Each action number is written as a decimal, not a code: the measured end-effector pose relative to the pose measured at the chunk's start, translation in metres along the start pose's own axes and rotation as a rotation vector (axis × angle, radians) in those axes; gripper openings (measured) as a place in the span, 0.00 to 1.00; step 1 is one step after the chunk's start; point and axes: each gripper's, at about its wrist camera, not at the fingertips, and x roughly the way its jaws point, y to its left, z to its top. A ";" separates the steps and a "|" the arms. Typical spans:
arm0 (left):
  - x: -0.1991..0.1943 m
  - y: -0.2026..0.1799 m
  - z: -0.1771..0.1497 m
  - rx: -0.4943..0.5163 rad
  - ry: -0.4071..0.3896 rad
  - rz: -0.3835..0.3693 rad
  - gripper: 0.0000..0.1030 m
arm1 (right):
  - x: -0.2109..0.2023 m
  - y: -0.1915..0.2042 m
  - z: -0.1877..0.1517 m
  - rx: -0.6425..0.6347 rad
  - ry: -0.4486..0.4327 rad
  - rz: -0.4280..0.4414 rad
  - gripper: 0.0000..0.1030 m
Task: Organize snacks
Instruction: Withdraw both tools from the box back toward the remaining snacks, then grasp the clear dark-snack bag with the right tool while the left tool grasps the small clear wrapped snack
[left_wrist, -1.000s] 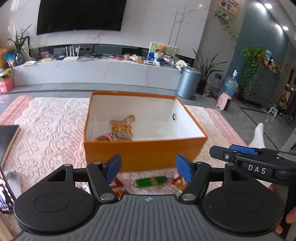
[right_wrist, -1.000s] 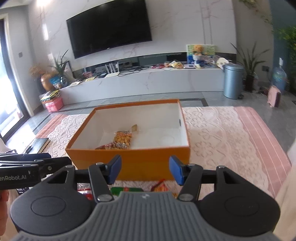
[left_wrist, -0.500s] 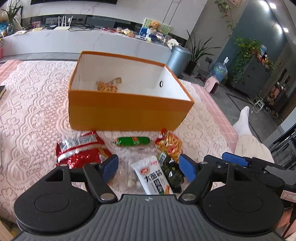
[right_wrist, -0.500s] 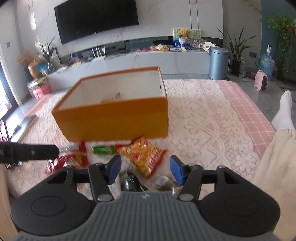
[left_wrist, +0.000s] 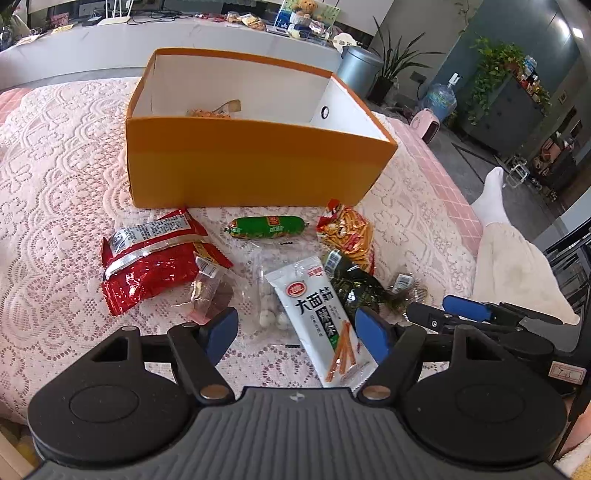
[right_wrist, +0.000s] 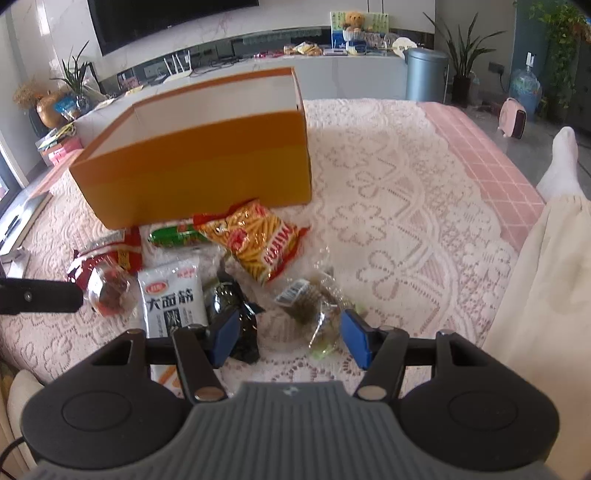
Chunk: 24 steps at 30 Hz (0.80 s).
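Note:
An orange box (left_wrist: 251, 170) with a white inside stands on the lace cloth and holds one snack bag (left_wrist: 210, 112). In front of it lie a red bag (left_wrist: 151, 258), a green sausage (left_wrist: 267, 227), an orange-yellow stick snack bag (left_wrist: 349, 230), a white packet (left_wrist: 321, 317), a dark green packet (left_wrist: 354, 288) and clear wrapped sweets (left_wrist: 269, 306). My left gripper (left_wrist: 297, 330) is open and empty above the white packet. My right gripper (right_wrist: 290, 339) is open and empty over a clear packet (right_wrist: 314, 302); the box (right_wrist: 207, 162) is beyond.
The lace cloth (right_wrist: 406, 206) covers a pink-edged surface. A person's leg in a white sock (right_wrist: 557, 166) lies at the right. A TV bench, a grey bin (right_wrist: 424, 74) and plants stand far behind.
Both grippers have pulled back from the box and tilted down, so the snack pile in front of the box has come into view. Both stay open.

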 end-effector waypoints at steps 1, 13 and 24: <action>0.001 0.001 0.001 -0.002 0.002 0.004 0.81 | 0.001 0.000 -0.001 -0.001 0.004 0.002 0.58; 0.019 0.026 0.005 -0.075 0.017 0.079 0.78 | 0.016 -0.005 0.002 0.023 0.017 0.008 0.62; 0.046 0.024 0.001 0.057 -0.001 0.187 0.76 | 0.021 -0.019 0.008 0.058 0.006 -0.020 0.62</action>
